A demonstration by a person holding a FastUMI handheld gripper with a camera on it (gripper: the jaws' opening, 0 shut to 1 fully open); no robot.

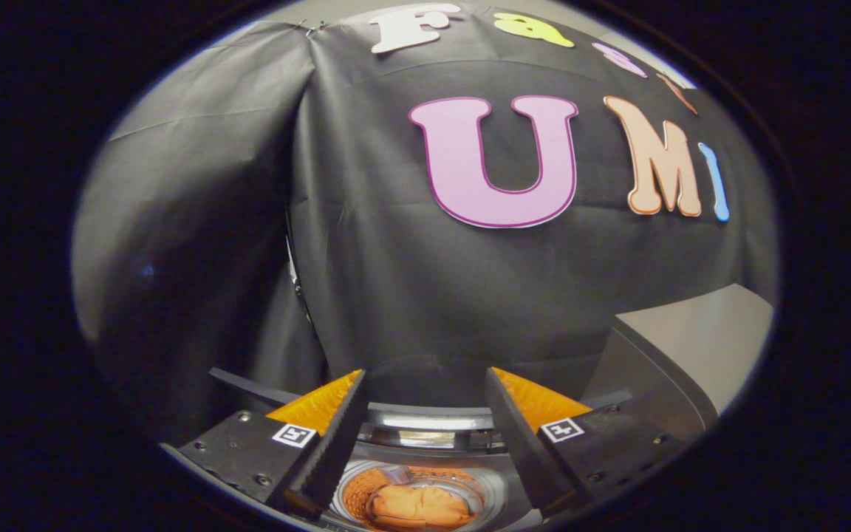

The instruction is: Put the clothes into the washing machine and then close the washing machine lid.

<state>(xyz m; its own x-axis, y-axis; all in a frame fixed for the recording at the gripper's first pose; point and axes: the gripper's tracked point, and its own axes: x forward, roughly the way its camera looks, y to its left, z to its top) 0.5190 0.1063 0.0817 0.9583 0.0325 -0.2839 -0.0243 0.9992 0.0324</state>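
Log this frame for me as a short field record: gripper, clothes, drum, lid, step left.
gripper: gripper open, fingers wide apart, nothing between them, above the washing machine opening
clothes: orange garment lying inside the drum, below and between the fingers
drum: washing machine drum open at the top, orange perforated wall visible
lid: grey lid raised, beyond the right finger
step left: closing the lid

Black cloth wall (366,244) with creases, grey panel (699,347) at right, dim light

orange clothes (419,507) lie bunched inside the washing machine (425,443) drum, its grey lid (691,347) standing raised open at one side
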